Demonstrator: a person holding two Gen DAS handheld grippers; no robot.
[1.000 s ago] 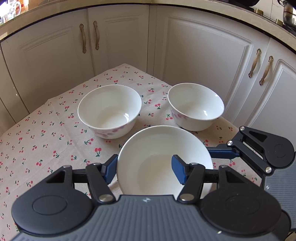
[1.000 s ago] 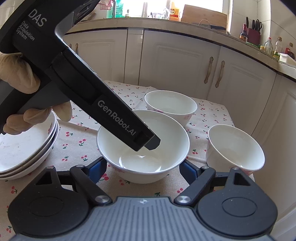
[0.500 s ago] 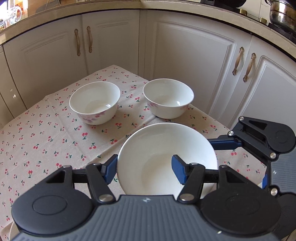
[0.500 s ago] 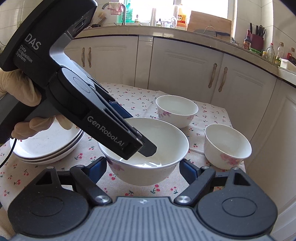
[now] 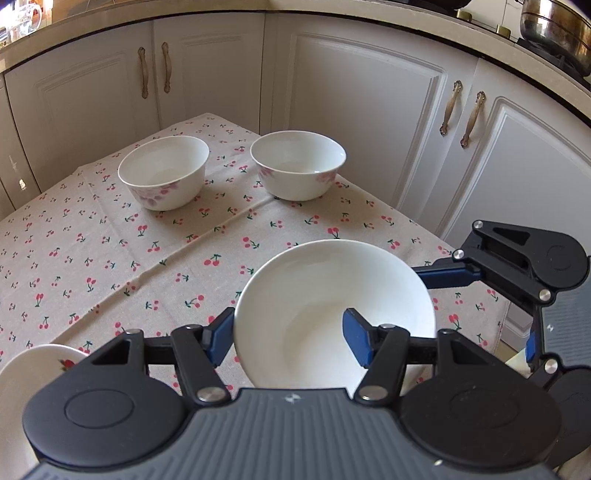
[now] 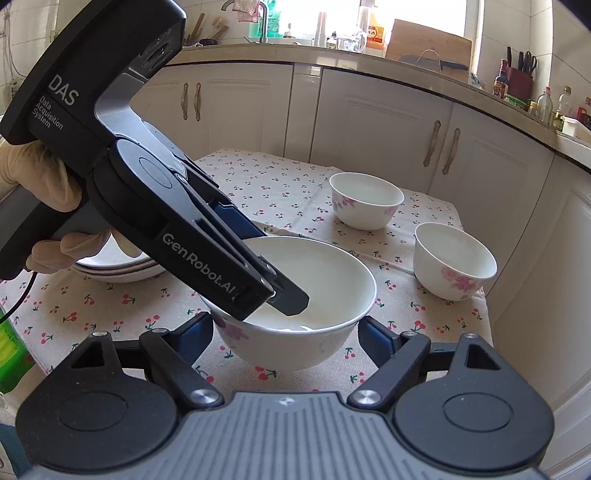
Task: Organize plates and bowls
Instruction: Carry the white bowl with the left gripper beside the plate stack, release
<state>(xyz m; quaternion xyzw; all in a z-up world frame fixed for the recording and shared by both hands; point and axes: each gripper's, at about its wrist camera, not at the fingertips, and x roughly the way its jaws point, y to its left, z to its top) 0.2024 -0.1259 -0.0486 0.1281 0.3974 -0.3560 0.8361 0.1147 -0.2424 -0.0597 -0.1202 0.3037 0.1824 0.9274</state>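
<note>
White glossy bowl (image 5: 332, 295), pink flowers outside, rim pinched by left hand-held gripper (image 5: 288, 334)

The left claw (image 6: 280, 295) reads "DAS Data Acquisition System" and "GenRobot.AI".

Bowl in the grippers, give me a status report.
Left gripper shut on big bowl rim. Right gripper open around it, pads clear. Two small bowls ahead, plates left.

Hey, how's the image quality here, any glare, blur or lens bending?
Left wrist view: sharp, cabinet doors bowed by fisheye, soft shadows under both far bowls. Right wrist view: window blown out, held bowl crisp.
</note>
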